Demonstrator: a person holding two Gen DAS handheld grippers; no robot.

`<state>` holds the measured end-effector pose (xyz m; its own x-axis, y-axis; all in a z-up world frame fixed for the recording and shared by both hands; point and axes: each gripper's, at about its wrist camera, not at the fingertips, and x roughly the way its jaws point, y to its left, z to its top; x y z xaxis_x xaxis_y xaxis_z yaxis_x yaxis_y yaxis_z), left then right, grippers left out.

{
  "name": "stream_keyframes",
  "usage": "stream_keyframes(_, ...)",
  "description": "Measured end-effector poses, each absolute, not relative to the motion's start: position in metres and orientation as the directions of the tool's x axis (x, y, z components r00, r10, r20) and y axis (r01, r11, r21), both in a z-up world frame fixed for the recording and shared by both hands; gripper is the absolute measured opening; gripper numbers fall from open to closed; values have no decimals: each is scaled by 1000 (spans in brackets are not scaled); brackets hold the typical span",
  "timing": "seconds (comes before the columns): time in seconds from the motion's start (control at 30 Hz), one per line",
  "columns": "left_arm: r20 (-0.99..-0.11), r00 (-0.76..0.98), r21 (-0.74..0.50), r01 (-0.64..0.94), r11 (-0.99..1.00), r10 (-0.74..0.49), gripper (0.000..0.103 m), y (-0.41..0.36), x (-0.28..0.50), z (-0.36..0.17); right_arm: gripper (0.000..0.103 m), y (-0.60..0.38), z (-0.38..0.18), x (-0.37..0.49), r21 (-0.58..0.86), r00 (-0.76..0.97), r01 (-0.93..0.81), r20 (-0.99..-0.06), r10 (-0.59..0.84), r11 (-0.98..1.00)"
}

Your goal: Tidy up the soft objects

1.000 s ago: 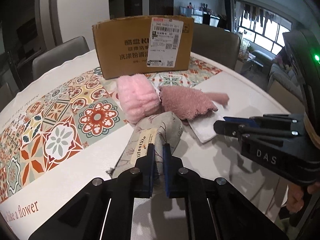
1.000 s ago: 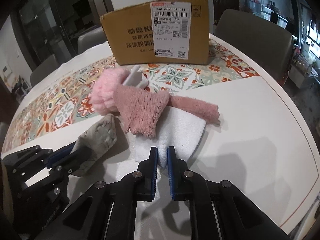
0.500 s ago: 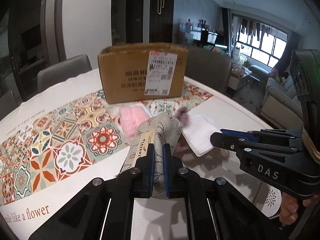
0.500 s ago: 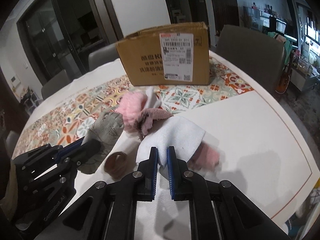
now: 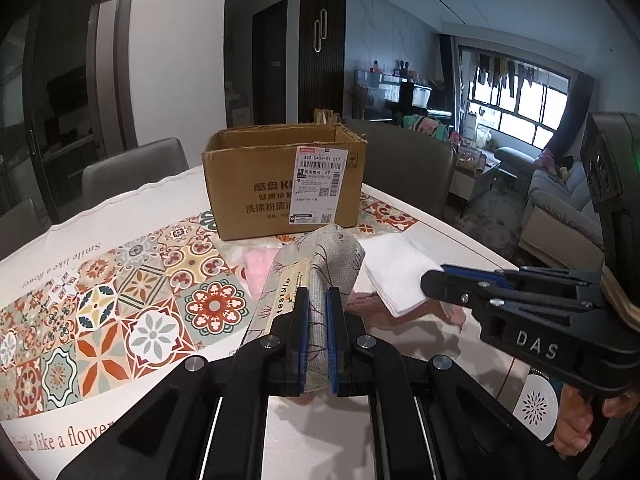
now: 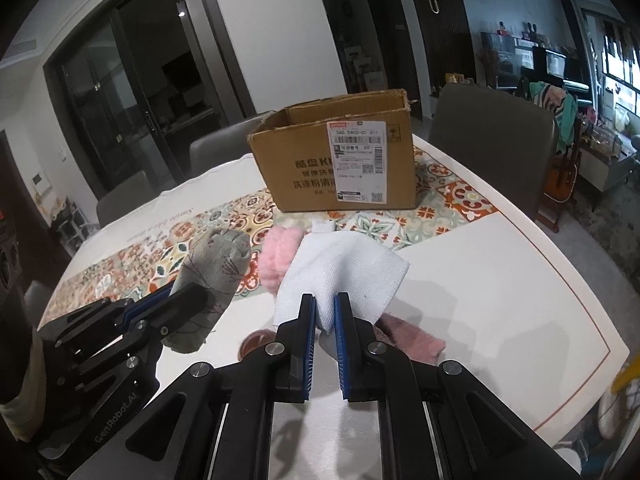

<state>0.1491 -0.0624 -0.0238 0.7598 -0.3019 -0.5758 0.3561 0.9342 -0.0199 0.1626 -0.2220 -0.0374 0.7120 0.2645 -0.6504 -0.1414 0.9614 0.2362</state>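
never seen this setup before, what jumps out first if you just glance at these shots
Two black grippers each hold a cloth lifted off the table: the left gripper pinches a grey printed fabric, the right gripper a white towel. Behind them an open cardboard box stands on a bright tile-patterned mat, with a fluffy pink cloth left lying in front of it.

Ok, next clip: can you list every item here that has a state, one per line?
left gripper: shut on the grey printed cloth.
grey printed cloth: lifted, bunched, hanging from the gripper.
right gripper: shut on the white towel.
white towel: lifted, draped, off the table.
cardboard box: upright, top open.
light pink fluffy cloth: lying on the table, not held.
dusty pink cloth: lying on the table, partly hidden.
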Motion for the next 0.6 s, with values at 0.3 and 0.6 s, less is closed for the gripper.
stream_keyframes(0.3, -625, 728, -20, 345, 939, -281, 10, -56, 145, -44, 11, -209, -67, 157, 251, 626, -156, -723, 292, 955)
stream_keyframes(0.6, -693, 667, -33, 351, 936, -274, 10, -51, 133, -72, 11, -201, -107, 148, 279, 510, -158, -798, 320, 947)
